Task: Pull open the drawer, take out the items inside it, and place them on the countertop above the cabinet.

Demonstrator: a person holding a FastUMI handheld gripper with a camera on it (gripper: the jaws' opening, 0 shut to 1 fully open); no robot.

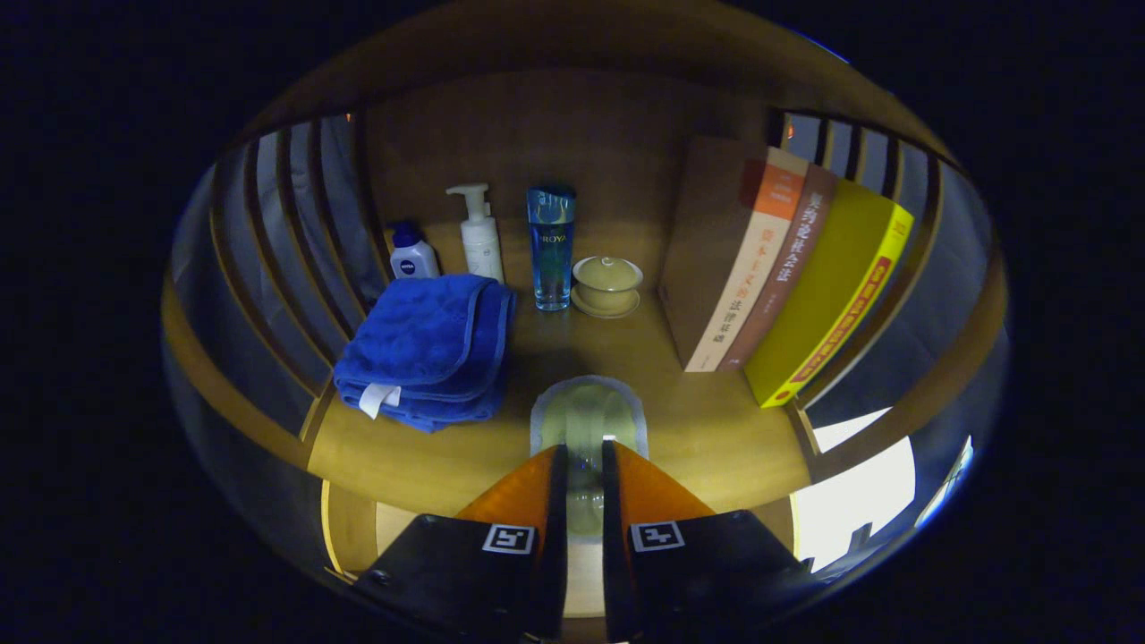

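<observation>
My gripper [584, 450] is shut on a pale, translucent greenish item [586, 416] with a grey rounded rim. The item sticks out ahead of the fingertips, above the wooden countertop [707, 429], and its lower part is hidden between the fingers. The fingers stand nearly closed, pressing on it from both sides. I hold it over the front middle of the countertop, between a folded blue towel [425, 349] and a row of leaning books [787, 286].
Along the back wall stand a small blue-capped bottle [412, 253], a white pump bottle [479, 234], a clear blue bottle [550, 246] and a lidded tan tea bowl [607, 284]. Slatted wooden sides close the shelf left and right. Bare wood lies around the held item.
</observation>
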